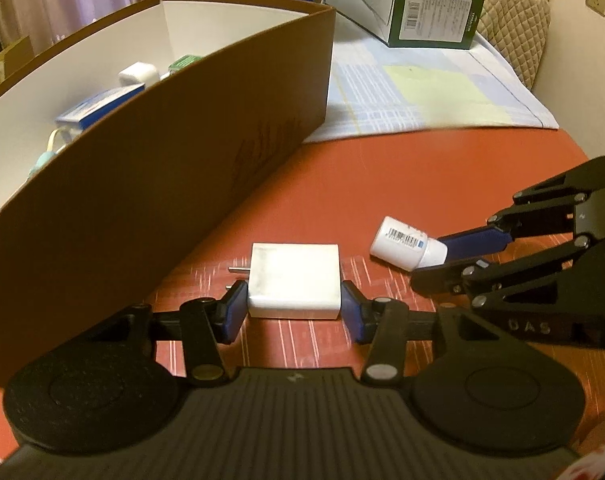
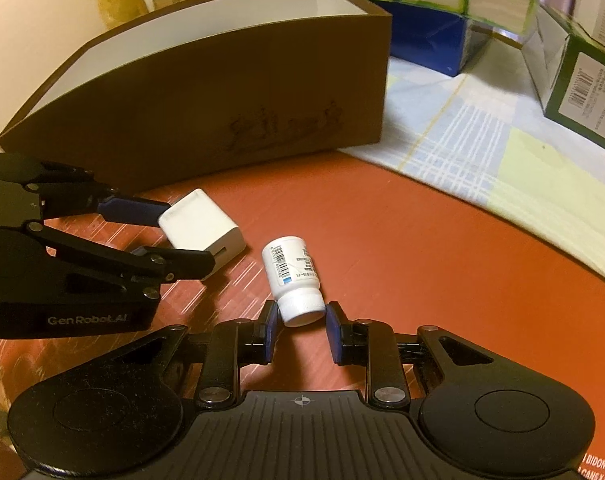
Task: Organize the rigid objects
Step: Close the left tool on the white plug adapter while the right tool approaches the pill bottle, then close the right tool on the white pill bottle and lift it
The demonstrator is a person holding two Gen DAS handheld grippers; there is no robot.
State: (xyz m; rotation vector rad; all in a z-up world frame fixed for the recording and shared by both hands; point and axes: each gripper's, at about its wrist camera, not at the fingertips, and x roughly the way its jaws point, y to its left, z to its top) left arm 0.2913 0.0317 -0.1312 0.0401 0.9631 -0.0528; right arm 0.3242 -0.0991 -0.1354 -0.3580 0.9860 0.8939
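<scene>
The left gripper fingers squeeze a white square plastic charger block. The right gripper fingers pinch the cap of a small white plastic bottle lying on the red bench. Beyond both stands a brown cardboard box.

Matt white plastic charger, glossy plastic bottle, brown cardboard box, checked cloth.

Two small things on the table by the box
The charger lies just left of the bottle; the box stands behind them, partly on the cloth
</scene>
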